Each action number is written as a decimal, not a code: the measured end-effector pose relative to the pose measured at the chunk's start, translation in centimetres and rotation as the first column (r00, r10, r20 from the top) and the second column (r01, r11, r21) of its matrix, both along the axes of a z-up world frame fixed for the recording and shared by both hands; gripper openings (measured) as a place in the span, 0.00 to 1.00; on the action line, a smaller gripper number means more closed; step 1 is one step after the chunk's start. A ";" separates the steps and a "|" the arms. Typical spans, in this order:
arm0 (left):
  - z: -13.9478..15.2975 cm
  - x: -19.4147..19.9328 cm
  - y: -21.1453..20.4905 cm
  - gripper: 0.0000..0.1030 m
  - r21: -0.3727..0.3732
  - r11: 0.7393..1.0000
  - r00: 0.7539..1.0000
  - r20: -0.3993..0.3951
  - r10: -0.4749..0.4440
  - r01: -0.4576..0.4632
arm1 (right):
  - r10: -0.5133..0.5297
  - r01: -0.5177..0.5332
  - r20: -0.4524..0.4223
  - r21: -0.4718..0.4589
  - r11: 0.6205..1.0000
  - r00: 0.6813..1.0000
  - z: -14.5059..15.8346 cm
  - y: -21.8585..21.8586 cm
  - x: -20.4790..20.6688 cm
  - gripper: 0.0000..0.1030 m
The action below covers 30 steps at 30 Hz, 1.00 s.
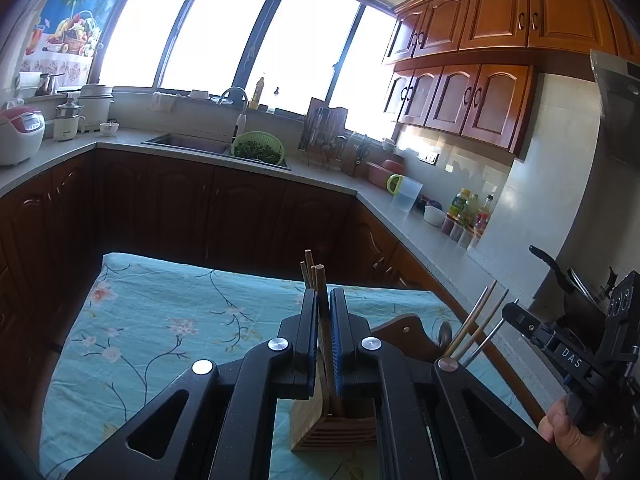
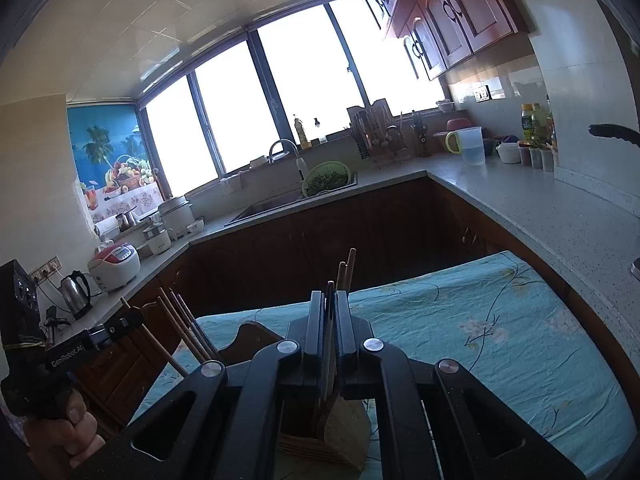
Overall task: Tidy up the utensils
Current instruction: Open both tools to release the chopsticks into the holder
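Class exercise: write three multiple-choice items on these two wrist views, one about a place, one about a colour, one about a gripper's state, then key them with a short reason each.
1. Where is the green colander?
A. on the table
B. at the sink
C. on the floor

2. What colour is the tablecloth?
A. red
B. plain white
C. light blue with flowers

3. How is the left gripper?
A. shut on chopsticks
B. wide open
C. out of view

Key: B, it sits at the sink's edge; C, blue floral cloth shows; A, the jaws pinch the sticks.
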State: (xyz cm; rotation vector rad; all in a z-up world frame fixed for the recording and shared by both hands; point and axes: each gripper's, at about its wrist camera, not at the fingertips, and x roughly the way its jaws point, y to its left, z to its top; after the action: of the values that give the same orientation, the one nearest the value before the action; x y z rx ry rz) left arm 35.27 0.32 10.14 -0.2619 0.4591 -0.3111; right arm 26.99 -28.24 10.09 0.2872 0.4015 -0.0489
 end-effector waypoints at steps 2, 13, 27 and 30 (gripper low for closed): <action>-0.3 -0.3 0.1 0.05 0.003 1.000 1.000 0.001 0.001 -0.001 | -0.004 0.004 -0.007 0.010 1.000 1.000 -0.1 -0.3 0.1 0.04; -0.5 -0.7 -0.4 0.05 0.017 1.000 1.000 -0.008 0.012 -0.012 | -0.006 0.006 -0.013 0.038 0.999 1.000 -0.3 -0.7 0.2 0.04; -0.3 -0.4 -0.6 0.10 0.020 1.000 0.999 -0.042 0.016 -0.015 | -0.007 0.008 -0.025 0.029 1.000 1.000 -0.3 -0.7 0.2 0.10; -0.1 -0.9 -0.2 0.26 0.007 0.999 0.999 -0.039 0.032 -0.032 | -0.011 0.012 -0.017 0.046 0.999 1.000 -0.1 -0.9 -0.3 0.22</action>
State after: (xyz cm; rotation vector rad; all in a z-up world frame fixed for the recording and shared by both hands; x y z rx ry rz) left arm 34.39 0.10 10.00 -0.2695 0.4944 -0.2735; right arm 26.72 -29.16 10.03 0.3348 0.4175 -0.0532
